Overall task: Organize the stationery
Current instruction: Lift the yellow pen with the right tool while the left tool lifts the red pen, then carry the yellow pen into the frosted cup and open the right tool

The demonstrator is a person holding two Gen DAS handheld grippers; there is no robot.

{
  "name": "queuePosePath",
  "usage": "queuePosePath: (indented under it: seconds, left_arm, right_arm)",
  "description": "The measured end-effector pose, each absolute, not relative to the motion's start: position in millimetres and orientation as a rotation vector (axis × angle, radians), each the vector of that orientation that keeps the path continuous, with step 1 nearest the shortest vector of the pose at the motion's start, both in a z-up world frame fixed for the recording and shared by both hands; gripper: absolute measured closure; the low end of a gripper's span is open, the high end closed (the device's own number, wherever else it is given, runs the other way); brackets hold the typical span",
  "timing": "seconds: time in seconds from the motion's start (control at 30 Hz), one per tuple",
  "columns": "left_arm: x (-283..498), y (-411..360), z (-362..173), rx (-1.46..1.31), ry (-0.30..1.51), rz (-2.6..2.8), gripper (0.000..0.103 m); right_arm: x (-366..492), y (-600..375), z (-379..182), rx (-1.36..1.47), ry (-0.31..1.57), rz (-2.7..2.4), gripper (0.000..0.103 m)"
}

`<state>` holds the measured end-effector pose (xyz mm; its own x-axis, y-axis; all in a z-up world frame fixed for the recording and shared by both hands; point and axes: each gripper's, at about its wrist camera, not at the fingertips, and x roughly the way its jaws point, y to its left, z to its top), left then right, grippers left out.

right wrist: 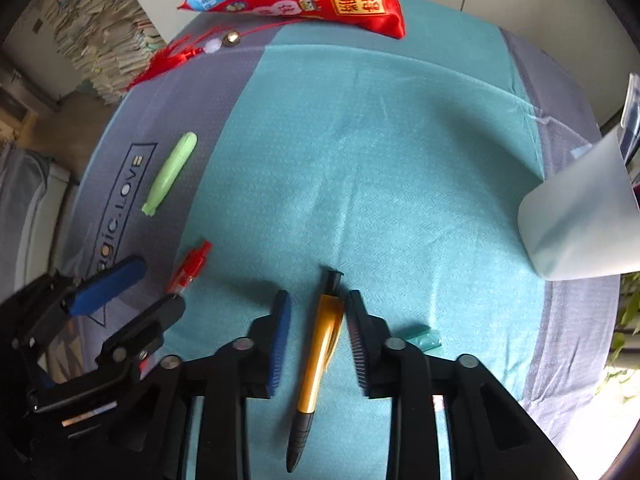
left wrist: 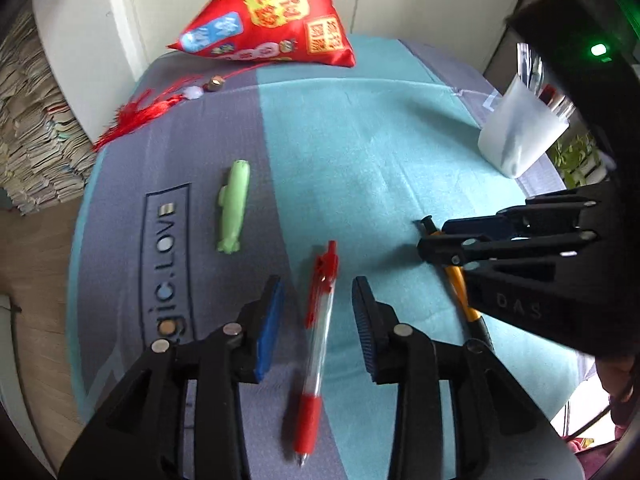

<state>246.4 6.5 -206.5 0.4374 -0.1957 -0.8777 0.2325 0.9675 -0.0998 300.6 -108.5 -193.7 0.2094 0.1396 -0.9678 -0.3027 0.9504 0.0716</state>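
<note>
A red click pen (left wrist: 318,340) lies on the cloth between the fingers of my left gripper (left wrist: 318,284); both pads stand clear of it, so the gripper is open. An orange pen with a black tip (right wrist: 320,356) lies between the fingers of my right gripper (right wrist: 318,296). Its right pad is close against the barrel and its left pad stands off, so this gripper is open too. The two grippers sit side by side: the right gripper (left wrist: 424,236) shows over the orange pen (left wrist: 460,288), and the left gripper (right wrist: 156,288) over the red pen (right wrist: 192,268). A frosted pen cup (left wrist: 520,132) (right wrist: 580,220) stands at the right.
A pale green pen-like piece (left wrist: 234,208) (right wrist: 170,174) lies on the grey stripe to the left. A red pyramid cushion (left wrist: 272,20) with a tassel (left wrist: 136,116) sits at the back. A small teal piece (right wrist: 420,338) lies by my right finger. Stacked papers (left wrist: 32,120) stand beyond the table's left edge.
</note>
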Motion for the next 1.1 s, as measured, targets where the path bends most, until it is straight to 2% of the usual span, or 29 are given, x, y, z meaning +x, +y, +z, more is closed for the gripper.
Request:
queuePosePath:
  seconds: [0.03,0.23,0.27,0.3,0.43,0.83,1.1]
  left_arm:
    - [251,4,-210,0.046,1.098,-0.266,0.07]
    - [264,-8,-215,0.108,1.084,-0.285,0.072]
    - [266,-8,-215,0.111,1.076,-0.283,0.086]
    - [267,-6,-215,0.114,1.074,-0.278,0.091]
    - [267,4,-208,0.028,1.084,-0.297,0.092]
    - [219,12,-125,-0.015,0.867,-0.298,0.092]
    - [210,0,-87,-0.008,0.761,-0.323,0.092]
  right_arm:
    - [300,-109,-192,-0.15,1.31,0.305,0.088]
    - [299,-124,-179,-0.063,1.28,0.335,0.088]
    - [298,-127,-175,-0.048,1.269,0.335,0.088]
    - [296,-130,-172,-0.035,1.258,0.337,0.088]
    - [284,-147,-152,0.009,1.195,0.343,0.089]
    - [247,-190,-83,0.075,0.956,0.307,0.089]
    - [256,-238,-28,0.123,0.787,0.154,0.089]
